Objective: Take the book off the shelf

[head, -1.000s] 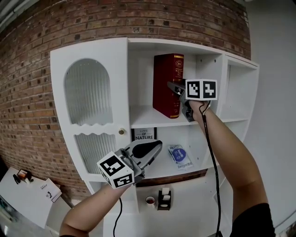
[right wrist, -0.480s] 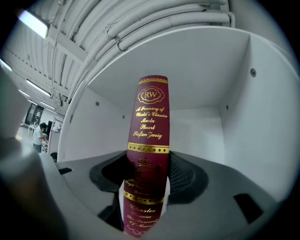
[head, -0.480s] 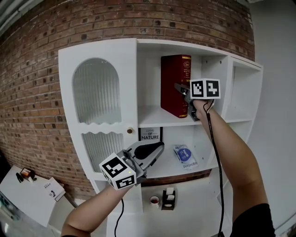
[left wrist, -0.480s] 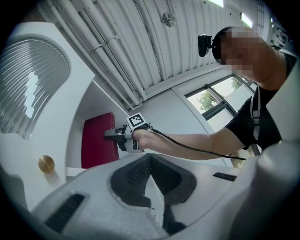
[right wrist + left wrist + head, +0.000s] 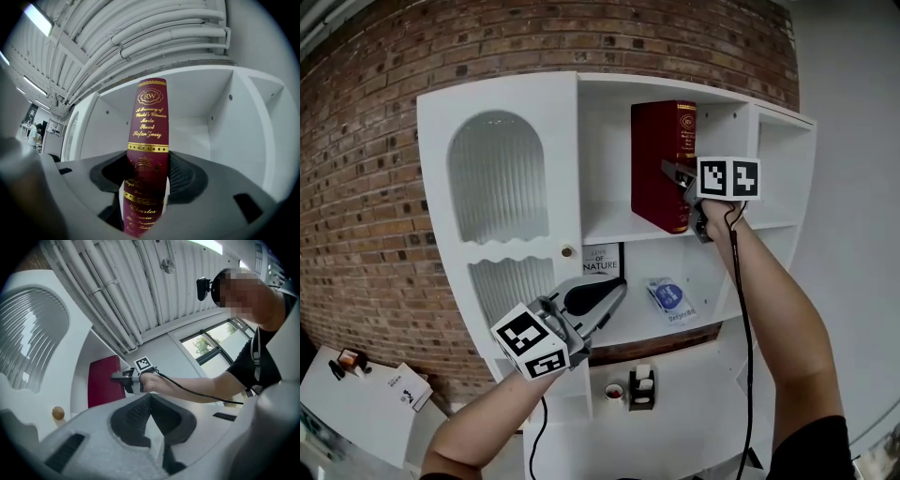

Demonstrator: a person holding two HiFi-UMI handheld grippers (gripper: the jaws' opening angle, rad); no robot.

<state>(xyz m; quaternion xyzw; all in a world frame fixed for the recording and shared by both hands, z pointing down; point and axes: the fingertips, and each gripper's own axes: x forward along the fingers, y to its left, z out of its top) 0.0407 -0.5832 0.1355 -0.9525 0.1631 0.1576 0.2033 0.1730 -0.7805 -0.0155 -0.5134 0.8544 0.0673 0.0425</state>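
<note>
A thick dark-red book [image 5: 661, 164] with gold lettering stands upright on the upper shelf [image 5: 614, 228] of a white cabinet. My right gripper [image 5: 677, 174] is at its spine, about halfway up. In the right gripper view the spine [image 5: 149, 136] fills the gap of the right gripper [image 5: 149, 161], with a dark pad pressed on each side. My left gripper [image 5: 612, 288] hangs lower, in front of the middle shelf, its jaws together and holding nothing. The left gripper view shows the left gripper [image 5: 149, 401] shut, with the book [image 5: 103, 380] beyond it.
On the middle shelf stand a framed sign [image 5: 602, 261] and a blue packet [image 5: 667, 298]. The cabinet's left door [image 5: 497, 197] has ribbed glass and a round knob [image 5: 568, 251]. A cup [image 5: 610, 391] and small holder [image 5: 641, 388] sit lower. A brick wall is behind.
The right gripper has stayed at the book's spine and sits a little tighter against it. The left gripper has hardly moved. The head view has shifted slightly.
</note>
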